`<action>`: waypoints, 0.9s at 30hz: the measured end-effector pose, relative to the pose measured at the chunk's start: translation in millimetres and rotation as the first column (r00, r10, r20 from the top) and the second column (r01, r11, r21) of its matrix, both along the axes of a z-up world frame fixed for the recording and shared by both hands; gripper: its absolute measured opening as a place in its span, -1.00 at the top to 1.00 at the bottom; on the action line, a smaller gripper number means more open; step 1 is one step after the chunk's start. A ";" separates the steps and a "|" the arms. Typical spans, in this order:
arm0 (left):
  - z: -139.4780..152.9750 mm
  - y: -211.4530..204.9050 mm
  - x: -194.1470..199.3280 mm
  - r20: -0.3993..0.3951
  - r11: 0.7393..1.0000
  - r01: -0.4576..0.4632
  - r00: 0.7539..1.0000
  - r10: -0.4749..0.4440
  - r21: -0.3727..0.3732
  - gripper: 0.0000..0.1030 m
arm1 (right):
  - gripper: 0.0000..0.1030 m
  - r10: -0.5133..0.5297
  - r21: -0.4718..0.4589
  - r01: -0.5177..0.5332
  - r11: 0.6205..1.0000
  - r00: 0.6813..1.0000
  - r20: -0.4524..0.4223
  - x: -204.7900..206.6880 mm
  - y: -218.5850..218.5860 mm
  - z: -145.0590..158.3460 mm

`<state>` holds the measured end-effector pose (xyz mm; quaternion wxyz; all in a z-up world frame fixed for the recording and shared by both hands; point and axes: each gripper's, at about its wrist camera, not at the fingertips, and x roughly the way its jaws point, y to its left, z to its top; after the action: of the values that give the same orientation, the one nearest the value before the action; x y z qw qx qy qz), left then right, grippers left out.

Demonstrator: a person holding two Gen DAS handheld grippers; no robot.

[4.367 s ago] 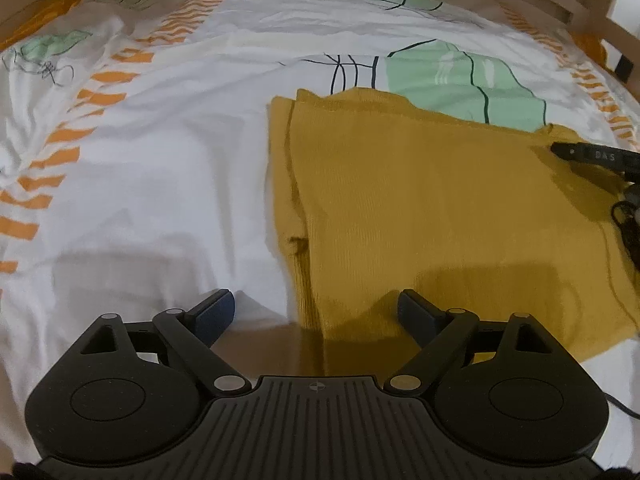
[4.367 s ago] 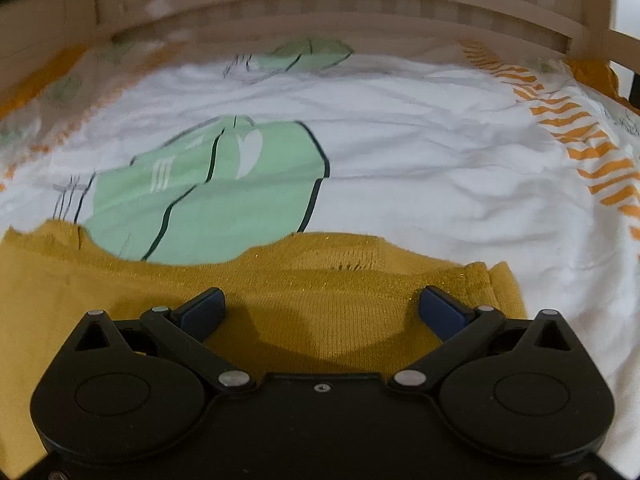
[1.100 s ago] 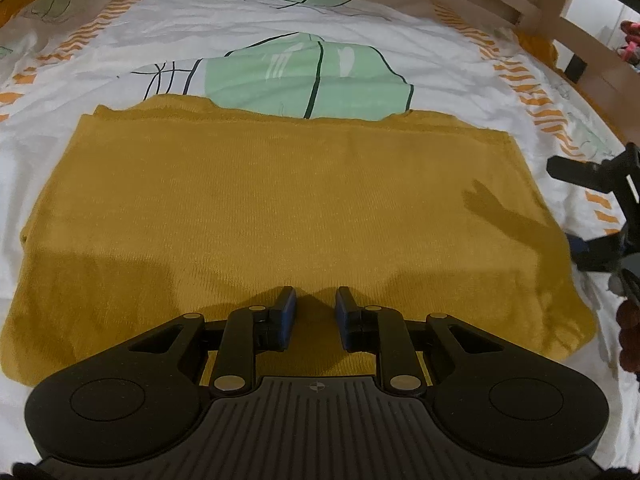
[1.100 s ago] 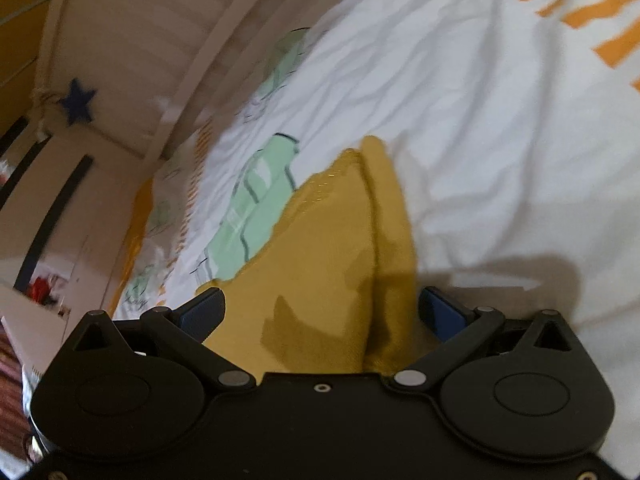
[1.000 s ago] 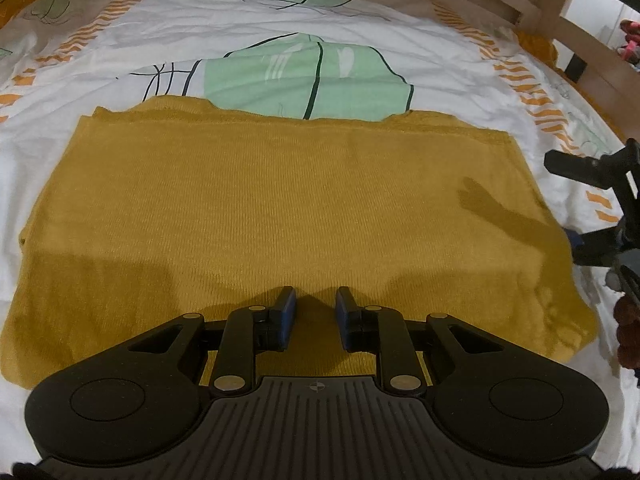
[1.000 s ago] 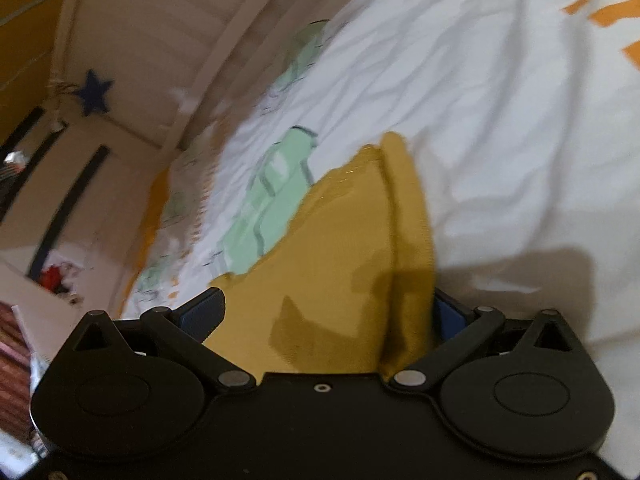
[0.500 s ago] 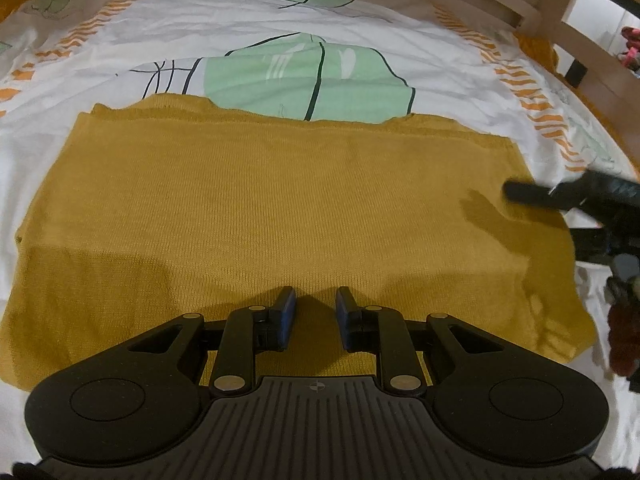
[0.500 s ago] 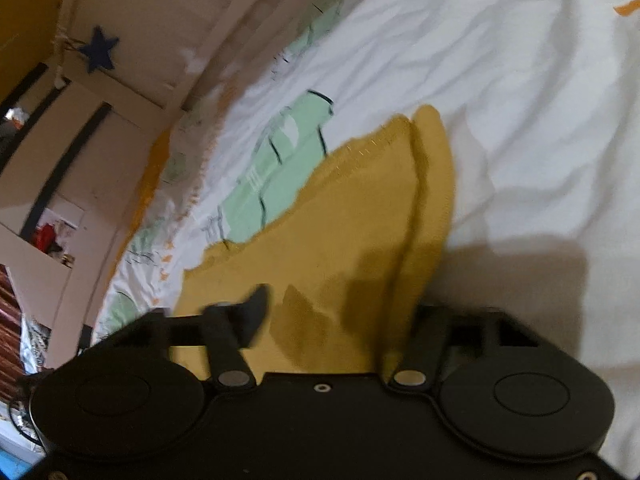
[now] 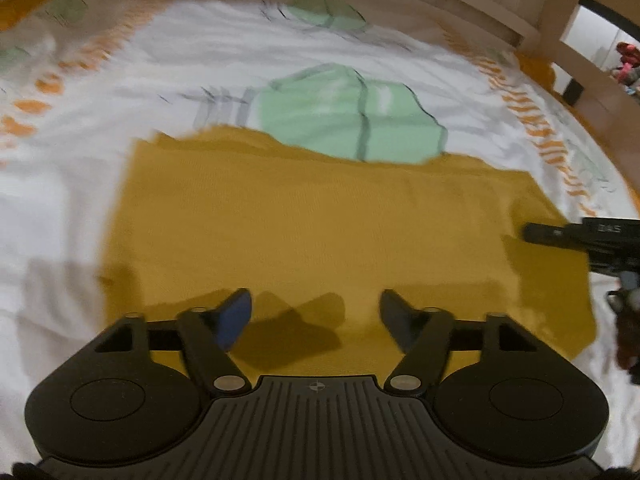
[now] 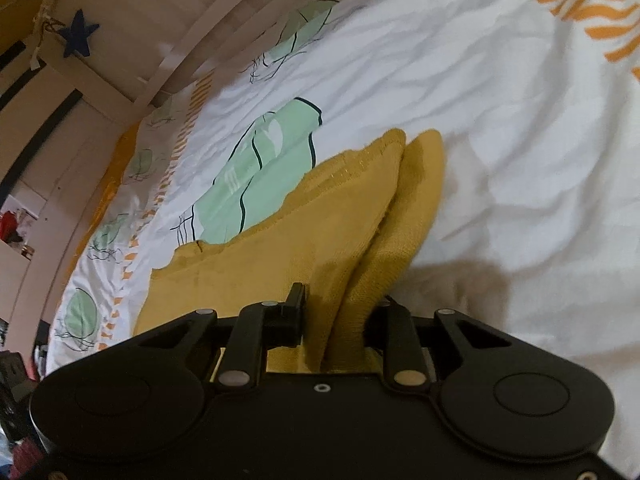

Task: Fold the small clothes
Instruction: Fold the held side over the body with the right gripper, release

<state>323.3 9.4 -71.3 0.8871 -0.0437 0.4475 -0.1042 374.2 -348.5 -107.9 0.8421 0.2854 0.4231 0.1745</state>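
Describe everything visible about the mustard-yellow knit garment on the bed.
The mustard-yellow garment is a fine ribbed knit, folded into a rough rectangle lying mostly flat on the white patterned bedsheet. Its far edge overlaps a green print on the sheet. At its right side the layers are bunched into an upright ridge between the right gripper jaws, which have just been closing and now pinch it. The left gripper hovers over the near edge; its jaws have just been opening and hold nothing.

L gripper [image 9: 314, 314] agape (R gripper [image 10: 340, 316] seemingly clamped)
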 end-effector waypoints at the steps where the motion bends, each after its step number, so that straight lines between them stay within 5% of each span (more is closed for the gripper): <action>1: 3.6 7.7 -0.7 0.011 1.000 -0.009 1.000 0.009 0.011 -0.48 | 0.37 -0.004 -0.010 0.004 1.000 1.000 0.003 -0.8 1.8 2.5; 7: 15.7 53.6 8.6 0.012 0.995 -0.096 0.995 0.095 0.034 -0.52 | 0.49 -0.022 -0.076 0.025 0.997 0.999 0.036 -7.2 22.9 20.6; 12: 17.7 72.6 15.3 -0.024 0.998 -0.032 0.999 0.033 0.049 -0.54 | 0.52 -0.047 -0.135 0.054 0.989 0.997 0.053 -10.9 44.5 32.0; 16: 14.9 100.7 17.1 -0.039 0.993 -0.101 0.994 0.098 -0.066 -0.54 | 0.53 -0.056 -0.112 0.061 0.992 0.997 0.054 -7.1 62.5 43.8; 27: 22.6 151.2 19.5 -0.019 0.976 -0.182 0.983 0.181 -0.120 -0.54 | 0.54 0.045 -0.076 -0.039 0.996 0.997 0.069 4.9 165.1 66.4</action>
<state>342.8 160.5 -48.7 0.8868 -0.1386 0.4381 -0.0498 379.1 -183.3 -41.5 0.8628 0.2383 0.4050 0.1863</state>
